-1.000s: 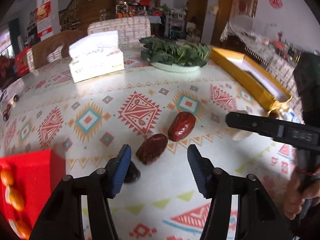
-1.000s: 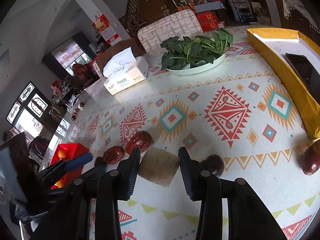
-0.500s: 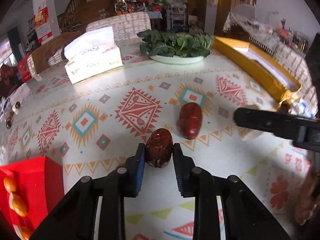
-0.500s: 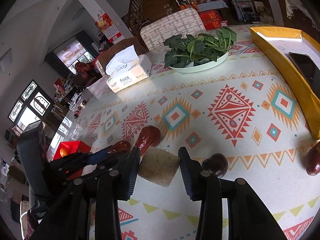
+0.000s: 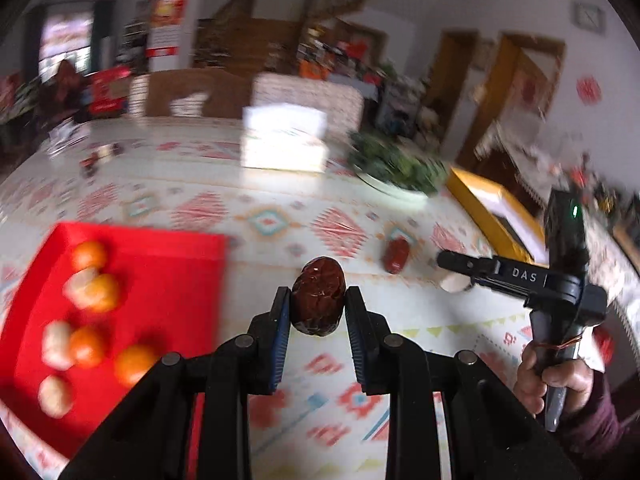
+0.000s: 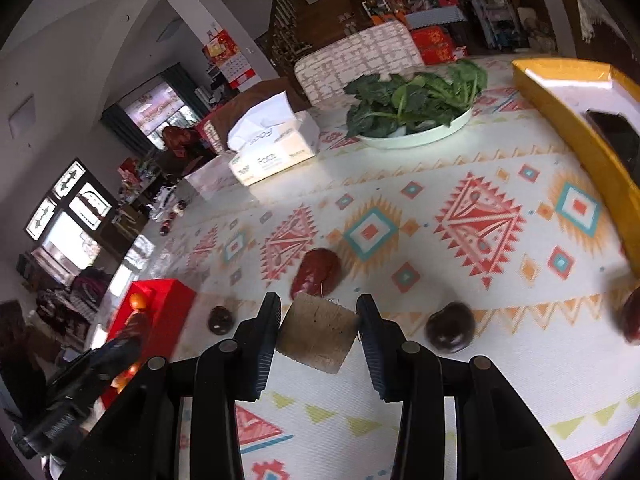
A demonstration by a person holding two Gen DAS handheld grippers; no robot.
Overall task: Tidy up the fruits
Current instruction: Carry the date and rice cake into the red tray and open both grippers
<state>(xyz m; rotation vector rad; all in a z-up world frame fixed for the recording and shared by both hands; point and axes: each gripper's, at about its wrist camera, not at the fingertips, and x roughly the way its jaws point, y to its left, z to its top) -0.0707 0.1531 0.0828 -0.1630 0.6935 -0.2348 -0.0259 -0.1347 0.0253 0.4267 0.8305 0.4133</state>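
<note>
while a wrinkled red date (image 5: 318, 300) sits clamped in the left hand-held gripper (image 5: 316, 314) at frame centre, above the patterned worktop (image 5: 280, 200) beside the red tray (image 5: 168, 280) (oranges inside), the right hand-held gripper (image 6: 319, 332) grips a cork-like block (image 6: 318, 332).

Wrinkled glossy date (image 5: 318, 300); rough tan block (image 6: 318, 334).
</note>
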